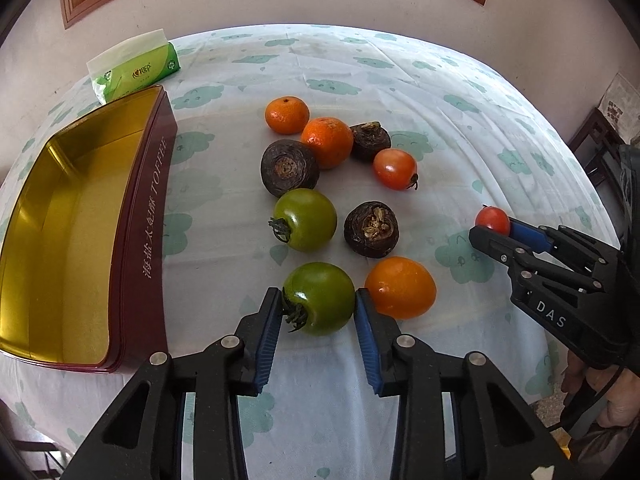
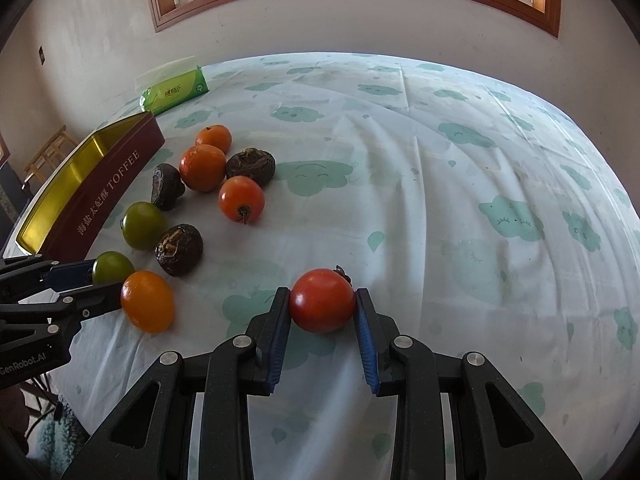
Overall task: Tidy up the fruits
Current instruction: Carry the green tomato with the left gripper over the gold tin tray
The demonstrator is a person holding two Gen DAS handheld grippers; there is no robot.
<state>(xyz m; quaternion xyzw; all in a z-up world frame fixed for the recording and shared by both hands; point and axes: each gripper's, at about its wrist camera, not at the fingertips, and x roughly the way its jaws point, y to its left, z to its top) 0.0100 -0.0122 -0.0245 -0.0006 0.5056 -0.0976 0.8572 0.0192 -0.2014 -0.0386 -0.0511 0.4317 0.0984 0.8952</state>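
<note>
Both grippers clamped on tomatoes, ready to lift toward the tin.

Our left gripper [image 1: 318,304] grasps the round green tomato [image 1: 320,298] nearest the open maroon-and-gold toffee tin [image 1: 152,216]; our right gripper [image 2: 322,306] pinches a small red tomato [image 2: 322,300], farthest from the tin. We judge this the pick-up step; next comes a lift and carry over the tin's rim. The tin's near corner is cut off, and whether either fruit has left the cloud-print tablecloth [image 2: 440,184] is unclear.
</note>
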